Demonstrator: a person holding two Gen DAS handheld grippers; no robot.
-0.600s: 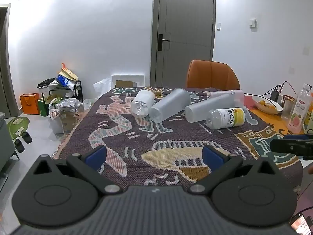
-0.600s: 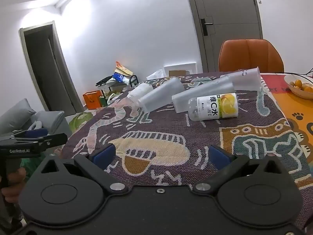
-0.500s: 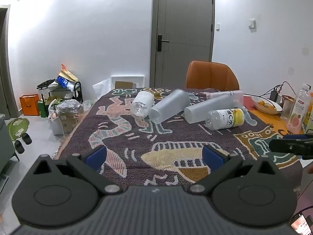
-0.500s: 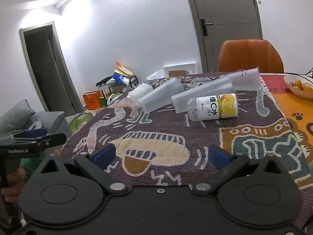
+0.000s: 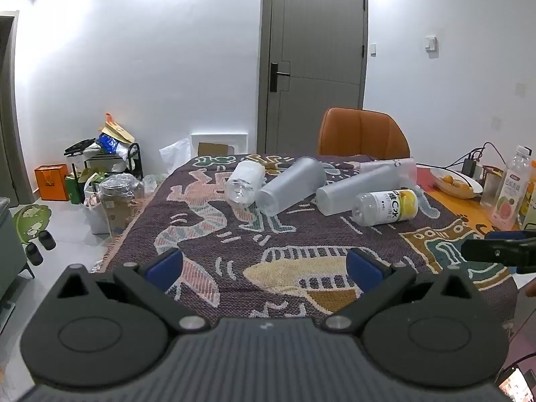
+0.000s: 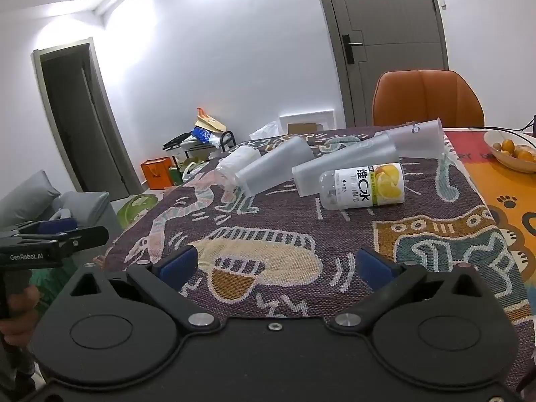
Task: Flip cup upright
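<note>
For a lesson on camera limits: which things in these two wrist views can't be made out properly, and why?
- Clear cup: right wrist view, its narrow end is hidden behind a frosted cup.
- Fruit bowl: right wrist view, cut off by the edge.
- Bottle label: left wrist view, small print unreadable.
- Right gripper: left wrist view, cut off.

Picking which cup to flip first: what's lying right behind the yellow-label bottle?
A frosted cup lies on its side just behind the yellow-label bottle, base toward the camera. A clearer cup lies farther back, at its far end. The bottle hides whether it touches the frosted cup.
</note>
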